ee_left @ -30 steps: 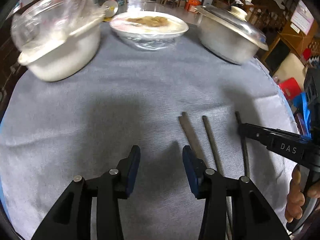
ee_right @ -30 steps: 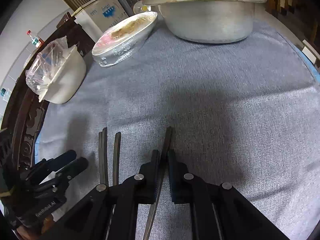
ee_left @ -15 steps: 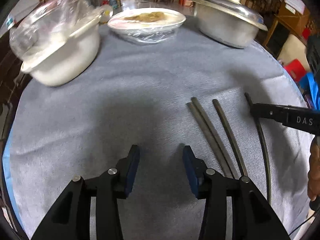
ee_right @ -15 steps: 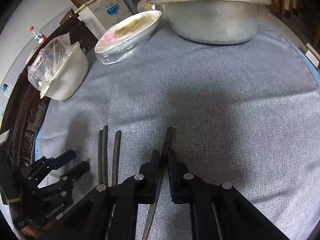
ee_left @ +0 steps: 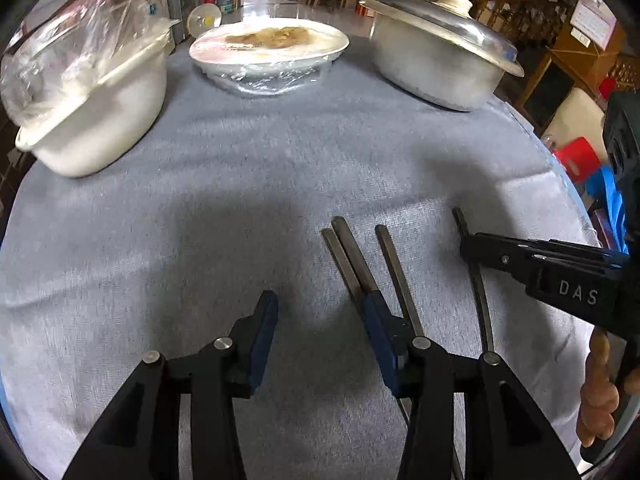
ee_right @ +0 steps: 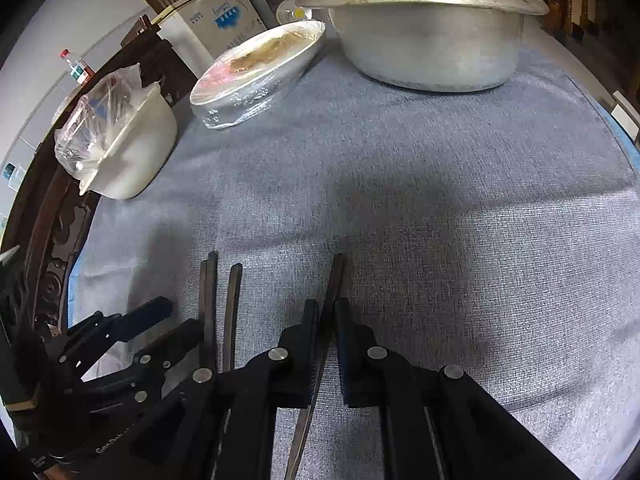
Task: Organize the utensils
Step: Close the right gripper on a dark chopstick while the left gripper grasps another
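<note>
Four chopsticks lie on the grey cloth of the surface (ee_left: 240,168): three side by side (ee_left: 360,260), and a fourth chopstick (ee_right: 334,280) apart on their right. My right gripper (ee_right: 326,312) has its jaws closed on that fourth one, near the thick end. I judge it light, stiff and slick, likely to swivel unless gripped mid-length. My left gripper (ee_left: 320,312) hangs wide open, holding nothing, beside the three. A white pot (ee_left: 100,120), wrapped plate (ee_left: 268,52) and metal pot (ee_left: 436,68) stand beyond.

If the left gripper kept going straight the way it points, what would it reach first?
Probably bare grey tablecloth: nothing lies ahead of the open left gripper until the plastic-wrapped plate at the far edge. Depth is unclear.
</note>
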`<state>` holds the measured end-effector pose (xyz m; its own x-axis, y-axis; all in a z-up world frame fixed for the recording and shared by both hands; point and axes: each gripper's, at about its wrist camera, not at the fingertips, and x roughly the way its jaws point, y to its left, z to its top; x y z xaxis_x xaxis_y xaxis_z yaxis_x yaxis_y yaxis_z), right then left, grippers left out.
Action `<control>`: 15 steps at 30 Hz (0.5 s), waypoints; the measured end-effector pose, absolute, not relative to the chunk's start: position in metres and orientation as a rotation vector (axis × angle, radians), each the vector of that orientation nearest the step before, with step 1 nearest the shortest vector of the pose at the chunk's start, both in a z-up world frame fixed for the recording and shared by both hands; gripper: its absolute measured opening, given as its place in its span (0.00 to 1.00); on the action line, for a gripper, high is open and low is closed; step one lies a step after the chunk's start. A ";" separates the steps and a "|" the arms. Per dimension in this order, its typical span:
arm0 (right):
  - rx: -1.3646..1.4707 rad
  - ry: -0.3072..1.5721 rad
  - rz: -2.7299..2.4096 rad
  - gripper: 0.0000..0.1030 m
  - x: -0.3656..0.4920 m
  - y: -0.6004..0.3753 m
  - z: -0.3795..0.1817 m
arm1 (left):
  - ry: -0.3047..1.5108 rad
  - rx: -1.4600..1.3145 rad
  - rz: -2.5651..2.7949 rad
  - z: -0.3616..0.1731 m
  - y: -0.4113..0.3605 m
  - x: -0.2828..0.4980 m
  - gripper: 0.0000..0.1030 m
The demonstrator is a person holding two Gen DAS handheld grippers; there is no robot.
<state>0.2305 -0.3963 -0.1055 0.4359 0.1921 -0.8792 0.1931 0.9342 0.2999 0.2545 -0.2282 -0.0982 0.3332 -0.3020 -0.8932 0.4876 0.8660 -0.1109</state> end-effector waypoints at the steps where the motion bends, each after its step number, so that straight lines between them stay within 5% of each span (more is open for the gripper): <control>1: 0.389 1.128 0.001 0.11 0.231 -0.397 -0.106 | 1.117 0.196 -0.518 -0.097 -0.229 0.255 0.50; 11: 0.392 1.137 -0.002 0.10 0.231 -0.397 -0.106 | 1.096 0.187 -0.522 -0.110 -0.243 0.277 0.47; 15: 0.314 1.150 -0.036 0.09 0.234 -0.385 -0.102 | 1.088 0.218 -0.487 -0.110 -0.239 0.279 0.23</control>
<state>0.2340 -0.3851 -0.1024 0.4125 0.1320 -0.9013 0.1880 0.9558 0.2260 0.2792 -0.2388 -0.1102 0.3723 -0.2716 -0.8875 0.4807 0.8744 -0.0659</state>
